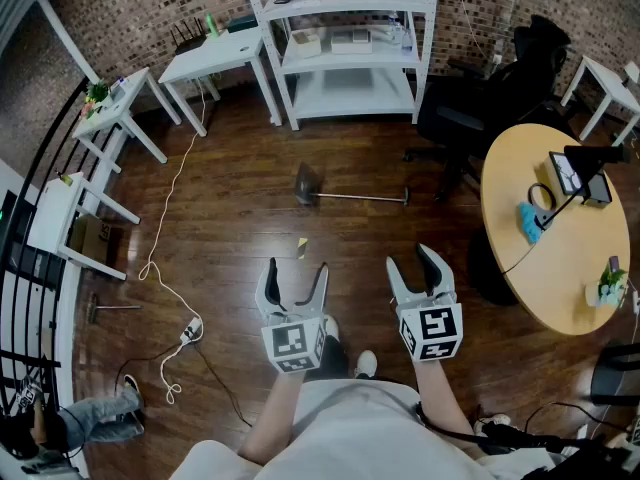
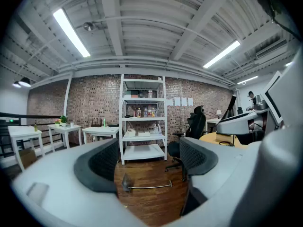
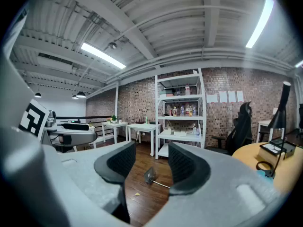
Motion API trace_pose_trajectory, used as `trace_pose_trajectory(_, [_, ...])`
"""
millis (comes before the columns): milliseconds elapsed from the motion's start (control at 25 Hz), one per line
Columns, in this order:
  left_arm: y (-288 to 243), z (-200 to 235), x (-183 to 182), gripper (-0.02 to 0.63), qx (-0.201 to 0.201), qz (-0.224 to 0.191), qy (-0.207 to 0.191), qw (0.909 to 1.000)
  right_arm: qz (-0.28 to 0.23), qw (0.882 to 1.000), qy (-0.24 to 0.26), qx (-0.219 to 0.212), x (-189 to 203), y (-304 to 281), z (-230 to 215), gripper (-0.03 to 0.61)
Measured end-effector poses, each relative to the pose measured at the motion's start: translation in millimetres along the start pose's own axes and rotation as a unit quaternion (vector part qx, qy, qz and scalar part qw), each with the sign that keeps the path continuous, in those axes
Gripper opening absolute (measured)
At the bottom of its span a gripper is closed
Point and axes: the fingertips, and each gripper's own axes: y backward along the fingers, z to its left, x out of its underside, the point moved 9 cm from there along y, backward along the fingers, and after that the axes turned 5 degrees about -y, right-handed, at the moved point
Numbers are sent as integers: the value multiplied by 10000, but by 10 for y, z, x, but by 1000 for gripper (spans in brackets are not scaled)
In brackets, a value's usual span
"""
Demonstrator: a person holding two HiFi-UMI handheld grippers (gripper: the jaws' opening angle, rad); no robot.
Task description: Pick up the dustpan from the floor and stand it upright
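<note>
left gripper (image 1: 296, 270) stood spread wide, right gripper (image 1: 412, 260) half open, both empty; the far dustpan (image 1: 308, 185) could have skidded if a jaw clipped its handle

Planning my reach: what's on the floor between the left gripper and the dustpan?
Between left gripper and dustpan, just a small yellow scrap; head view shows it.

1. The head view looks steeply down on the wooden floor (image 1: 230, 238), with the left gripper (image 1: 293, 286) and right gripper (image 1: 428, 273) close beneath it.
2. Each gripper view sits low, facing almost level along its own fingers (image 2: 102, 164) toward the shelf unit (image 2: 142, 119).
3. All three share the dustpan (image 1: 308, 184) lying well ahead, the shelf unit and the brick wall (image 1: 130, 18).
</note>
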Motion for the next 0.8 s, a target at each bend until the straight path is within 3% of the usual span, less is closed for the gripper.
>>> trace_pose_trajectory(200, [-844, -2, 56, 417, 184, 17, 69, 9998, 102, 9999, 42, 35, -6, -598, -411, 204])
trace_pose_trajectory(360, [-1807, -100, 118, 417, 692, 161, 67, 9975, -108, 9998, 67, 133, -117, -1196, -801, 204])
trace_pose_trajectory(520, [-2717, -79, -9, 420, 997, 134, 131, 9948, 18, 9994, 313, 149, -408, -1933, -1084, 203])
trace_pose_trajectory(680, [-3438, -38, -106, 419, 1319, 62, -35, 9912, 317, 9972, 509, 446, -540, -2568, -1358, 204])
trace_pose_trajectory(800, [-3926, 30, 153, 399, 1469, 445, -245, 9878, 597, 9962, 293, 569, -360, -2978, -1568, 204])
